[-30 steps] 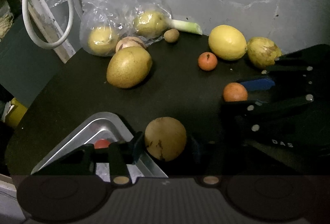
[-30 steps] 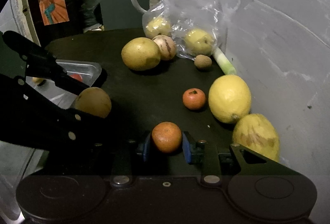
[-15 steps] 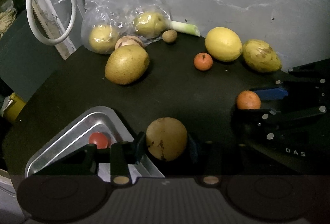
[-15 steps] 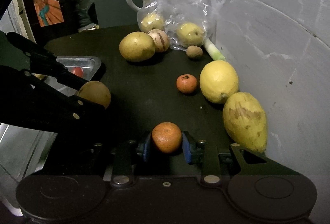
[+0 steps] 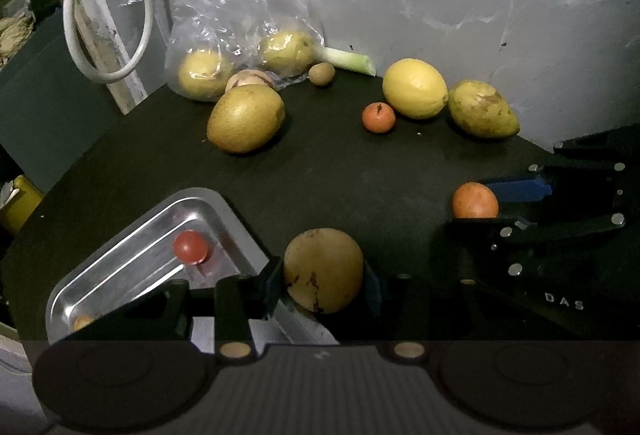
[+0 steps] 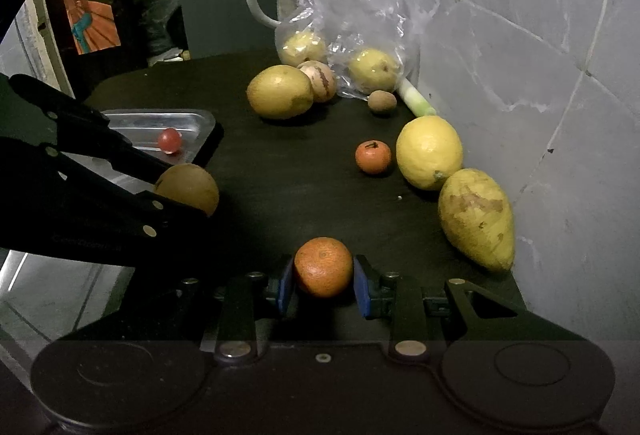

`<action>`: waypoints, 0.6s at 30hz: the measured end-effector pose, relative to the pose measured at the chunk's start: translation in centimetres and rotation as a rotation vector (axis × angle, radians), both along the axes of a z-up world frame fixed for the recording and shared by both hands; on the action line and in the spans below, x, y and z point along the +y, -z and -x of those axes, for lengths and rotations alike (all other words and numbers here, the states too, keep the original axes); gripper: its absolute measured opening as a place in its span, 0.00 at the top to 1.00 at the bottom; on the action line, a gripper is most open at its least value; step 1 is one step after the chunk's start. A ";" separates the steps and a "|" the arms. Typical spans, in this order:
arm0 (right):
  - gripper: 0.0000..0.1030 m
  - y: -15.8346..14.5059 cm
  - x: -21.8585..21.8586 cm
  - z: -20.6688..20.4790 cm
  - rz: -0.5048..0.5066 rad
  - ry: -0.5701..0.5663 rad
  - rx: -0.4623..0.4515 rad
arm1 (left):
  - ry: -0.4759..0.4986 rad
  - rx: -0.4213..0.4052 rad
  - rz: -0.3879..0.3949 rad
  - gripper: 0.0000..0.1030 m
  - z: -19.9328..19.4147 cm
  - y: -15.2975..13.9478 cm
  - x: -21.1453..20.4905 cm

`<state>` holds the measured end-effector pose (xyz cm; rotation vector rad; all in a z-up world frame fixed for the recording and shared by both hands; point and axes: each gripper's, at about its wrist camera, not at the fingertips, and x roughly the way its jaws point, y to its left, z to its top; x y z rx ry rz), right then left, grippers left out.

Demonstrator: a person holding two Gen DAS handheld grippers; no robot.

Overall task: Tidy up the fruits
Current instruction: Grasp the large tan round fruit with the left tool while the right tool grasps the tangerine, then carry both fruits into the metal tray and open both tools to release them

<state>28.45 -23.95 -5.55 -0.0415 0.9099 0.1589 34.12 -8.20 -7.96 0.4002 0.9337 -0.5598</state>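
Left hand-held gripper point(image 5: 323, 285): I see its blue pads pinching a round brown-yellow fruit point(image 5: 323, 270), which sits at the near right corner of the metal tray point(image 5: 132, 235). The tray holds a small red tomato point(image 5: 190, 246), and a bit of another pale fruit shows at its near left edge, mostly hidden.

Right hand-held gripper point(image 6: 323, 285): clamped on an orange point(image 6: 323, 272), both blue pads touching its sides, above the dark desk point(image 6: 288, 175). From the left wrist view the same orange sits between the right gripper's fingers, well to the right of the tray.

Still lying on the desk, along the grey wall point(image 6: 520, 55): a blotchy yellow mango point(image 6: 476, 219), a lemon point(image 6: 429, 151) just beside it, a small tangerine point(image 6: 373, 156) near the lemon. Further back: a large yellow-green fruit point(image 6: 279, 97) touching a striped pale fruit point(image 6: 318, 79), a small brown fruit point(image 6: 382, 101), a leek stalk point(image 6: 416, 98), and a clear plastic bag point(image 6: 344, 15) holding two yellow fruits.
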 end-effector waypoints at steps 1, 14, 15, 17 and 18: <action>0.68 -0.1 0.2 0.1 0.001 0.000 -0.001 | -0.005 -0.002 0.005 0.55 0.2 -0.2 0.2; 0.68 -1.9 4.6 1.5 0.003 -0.051 -0.026 | -0.138 -0.031 0.061 0.55 2.0 -2.4 6.3; 0.68 -1.9 5.0 1.5 0.003 -0.058 -0.028 | -0.150 -0.033 0.063 0.55 2.2 -2.5 6.8; 0.68 -2.1 6.0 1.6 0.001 -0.074 -0.029 | -0.186 -0.035 0.068 0.55 2.4 -2.7 8.2; 0.68 -2.1 6.5 1.6 0.000 -0.082 -0.029 | -0.205 -0.036 0.071 0.55 2.6 -2.7 8.9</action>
